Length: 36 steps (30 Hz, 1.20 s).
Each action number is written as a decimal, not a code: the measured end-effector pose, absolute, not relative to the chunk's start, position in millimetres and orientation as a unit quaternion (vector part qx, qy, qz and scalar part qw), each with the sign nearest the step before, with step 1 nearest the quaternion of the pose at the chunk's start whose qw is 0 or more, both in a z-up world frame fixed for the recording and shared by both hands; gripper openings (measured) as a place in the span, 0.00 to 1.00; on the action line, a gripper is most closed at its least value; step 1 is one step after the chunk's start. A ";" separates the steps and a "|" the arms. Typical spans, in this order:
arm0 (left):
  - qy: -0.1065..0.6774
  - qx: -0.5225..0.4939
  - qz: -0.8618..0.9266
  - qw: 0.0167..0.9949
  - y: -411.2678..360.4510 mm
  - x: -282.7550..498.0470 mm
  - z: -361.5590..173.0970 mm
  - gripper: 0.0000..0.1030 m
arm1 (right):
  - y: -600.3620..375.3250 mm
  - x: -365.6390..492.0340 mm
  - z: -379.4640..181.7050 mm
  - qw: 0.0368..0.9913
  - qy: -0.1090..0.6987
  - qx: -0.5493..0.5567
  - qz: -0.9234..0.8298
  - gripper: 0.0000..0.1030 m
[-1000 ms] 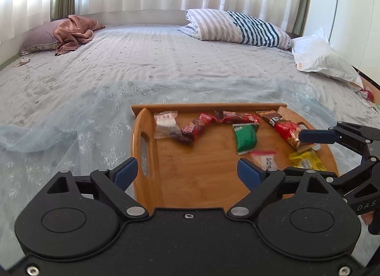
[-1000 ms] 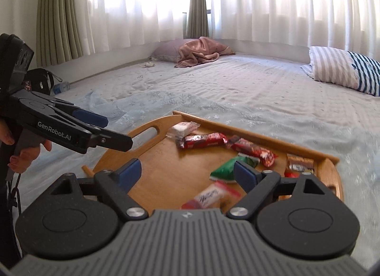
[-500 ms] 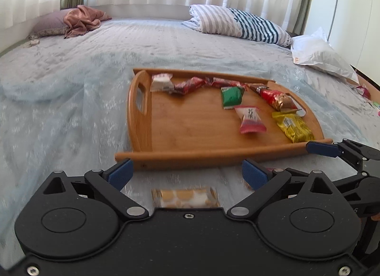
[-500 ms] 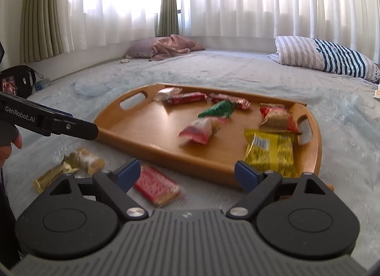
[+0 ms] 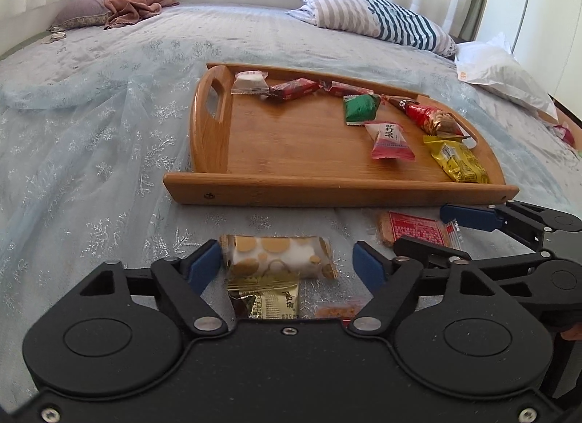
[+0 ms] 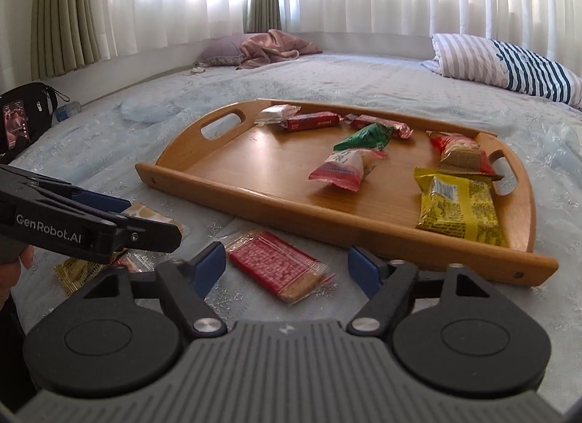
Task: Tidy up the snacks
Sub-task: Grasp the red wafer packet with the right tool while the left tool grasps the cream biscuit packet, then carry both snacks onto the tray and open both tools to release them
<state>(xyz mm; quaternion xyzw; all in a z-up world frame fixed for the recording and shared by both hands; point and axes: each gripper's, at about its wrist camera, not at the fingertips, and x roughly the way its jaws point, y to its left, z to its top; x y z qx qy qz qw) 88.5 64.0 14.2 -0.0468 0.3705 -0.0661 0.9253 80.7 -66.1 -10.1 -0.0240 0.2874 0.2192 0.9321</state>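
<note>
A wooden tray lies on the bed with several wrapped snacks on it. In front of its near rim, loose snacks lie on the sheet. My left gripper is low over a white packet with gold dots. Its jaws are closing around the packet, and the right pad stands clear of it. A gold packet lies just behind, partly hidden. My right gripper straddles a red cracker packet; its jaws are closing too, with a gap on the right side.
A striped pillow and a pink blanket lie at the far side of the bed, with a white bag at the right. A black pouch with a phone sits at the left edge. A person's hand holds the left gripper.
Both grippers have come back from over the tray and sunk to the sheet in front of it. Their jaws have narrowed, each now around a loose packet.
</note>
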 end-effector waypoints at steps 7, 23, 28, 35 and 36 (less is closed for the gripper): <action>0.374 -0.026 -0.060 0.925 59.0 86.1 14.7 0.52 | -56.5 75.2 -11.0 0.932 0.287 -0.048 0.217 0.56; 0.354 -0.041 -0.066 0.932 65.7 80.5 41.6 0.49 | -55.6 60.2 2.1 0.938 0.275 -0.038 0.208 0.45; 0.343 -0.040 -0.066 0.936 67.9 80.9 50.2 0.49 | -56.5 54.5 10.5 0.942 0.263 -0.032 0.205 0.45; 0.333 -0.047 -0.072 0.939 71.1 85.6 60.2 0.49 | -59.4 47.9 24.5 0.948 0.248 -0.025 0.198 0.45; 0.332 -0.048 -0.073 0.939 71.6 87.0 61.6 0.49 | -60.2 47.4 26.5 0.949 0.245 -0.023 0.196 0.45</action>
